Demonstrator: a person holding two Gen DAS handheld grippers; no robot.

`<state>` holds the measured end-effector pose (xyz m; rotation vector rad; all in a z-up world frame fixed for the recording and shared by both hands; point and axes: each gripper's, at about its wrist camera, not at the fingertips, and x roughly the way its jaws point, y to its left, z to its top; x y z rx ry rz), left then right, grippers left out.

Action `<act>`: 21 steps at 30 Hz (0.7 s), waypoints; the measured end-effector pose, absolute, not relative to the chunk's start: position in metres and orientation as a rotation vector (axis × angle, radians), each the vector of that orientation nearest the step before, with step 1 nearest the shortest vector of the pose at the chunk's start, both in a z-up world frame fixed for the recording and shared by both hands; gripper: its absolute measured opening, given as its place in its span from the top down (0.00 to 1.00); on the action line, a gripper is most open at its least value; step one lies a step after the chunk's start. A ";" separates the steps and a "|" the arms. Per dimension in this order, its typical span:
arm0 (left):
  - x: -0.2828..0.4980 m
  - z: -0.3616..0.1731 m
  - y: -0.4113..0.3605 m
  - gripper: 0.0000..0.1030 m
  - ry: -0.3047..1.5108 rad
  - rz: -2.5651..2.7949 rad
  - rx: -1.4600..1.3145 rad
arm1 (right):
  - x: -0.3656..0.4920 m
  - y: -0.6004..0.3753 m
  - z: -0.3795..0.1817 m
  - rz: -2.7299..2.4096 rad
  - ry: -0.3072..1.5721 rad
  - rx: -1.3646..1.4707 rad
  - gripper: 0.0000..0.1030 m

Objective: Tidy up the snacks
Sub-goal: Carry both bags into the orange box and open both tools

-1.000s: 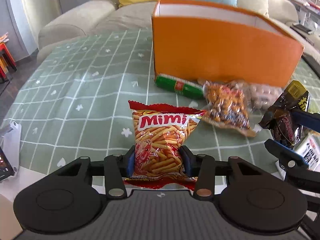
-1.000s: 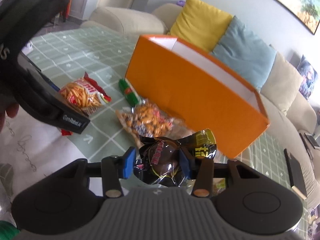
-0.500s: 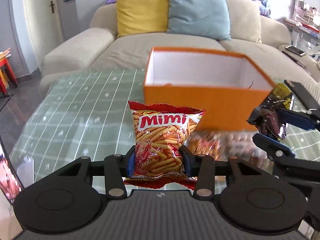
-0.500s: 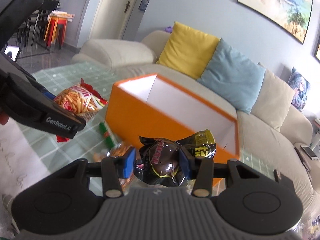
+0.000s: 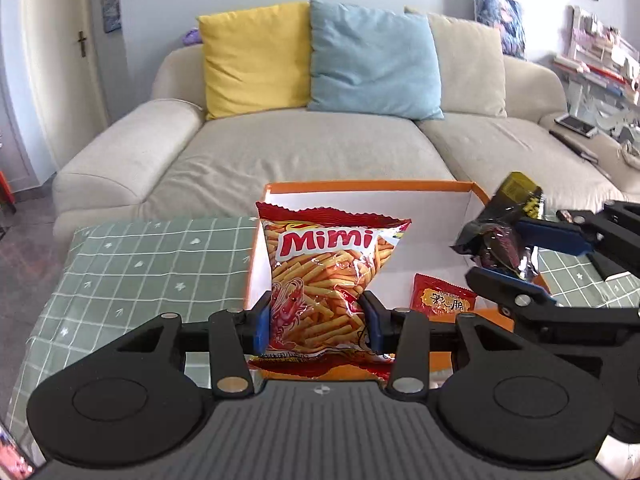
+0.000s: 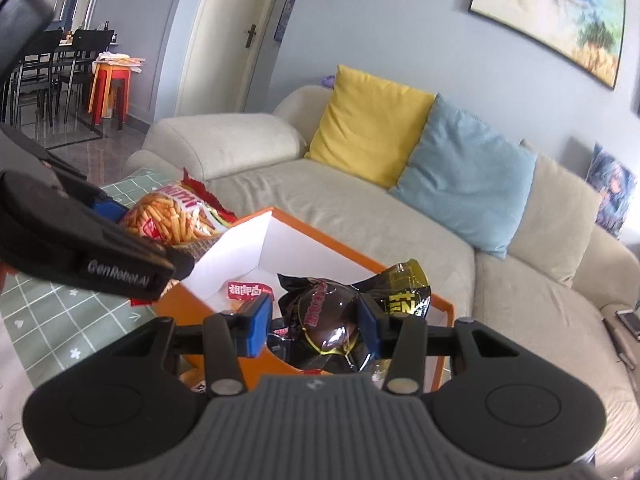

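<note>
My left gripper [image 5: 316,322] is shut on a red and orange Mimi snack bag [image 5: 324,280], held upright above the near wall of the orange box [image 5: 360,186]. My right gripper [image 6: 316,326] is shut on a black and yellow snack packet [image 6: 332,312], over the box's near right part. In the left wrist view that packet [image 5: 506,232] and the right gripper [image 5: 508,258] hang at the box's right side. In the right wrist view the Mimi bag [image 6: 176,220] shows at the left, above the box's [image 6: 316,230] left corner. A small red sachet [image 5: 442,300] lies on the box's white floor.
The box stands on a table with a green checked cloth [image 5: 140,272]. Behind it is a beige sofa [image 5: 320,148] with a yellow cushion [image 5: 256,60] and a blue cushion [image 5: 372,60]. Stools and dining chairs [image 6: 80,72] stand far left in the right wrist view.
Both grippers have risen with their packets and moved towards the box, from table level to above its rim. The loose snacks in front of the box have dropped out of sight.
</note>
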<state>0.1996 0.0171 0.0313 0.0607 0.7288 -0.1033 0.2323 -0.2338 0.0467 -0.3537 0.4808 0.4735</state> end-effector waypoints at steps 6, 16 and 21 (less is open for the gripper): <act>0.243 0.015 0.016 0.51 0.840 -0.127 0.000 | 0.285 -0.235 0.033 0.501 0.622 -0.312 0.57; 0.288 -0.017 0.007 0.51 0.973 -0.125 0.049 | 0.349 -0.228 0.001 0.559 0.820 -0.265 0.57; 0.292 -0.034 0.001 0.51 1.000 -0.100 0.130 | 0.365 -0.226 -0.018 0.556 0.915 -0.219 0.57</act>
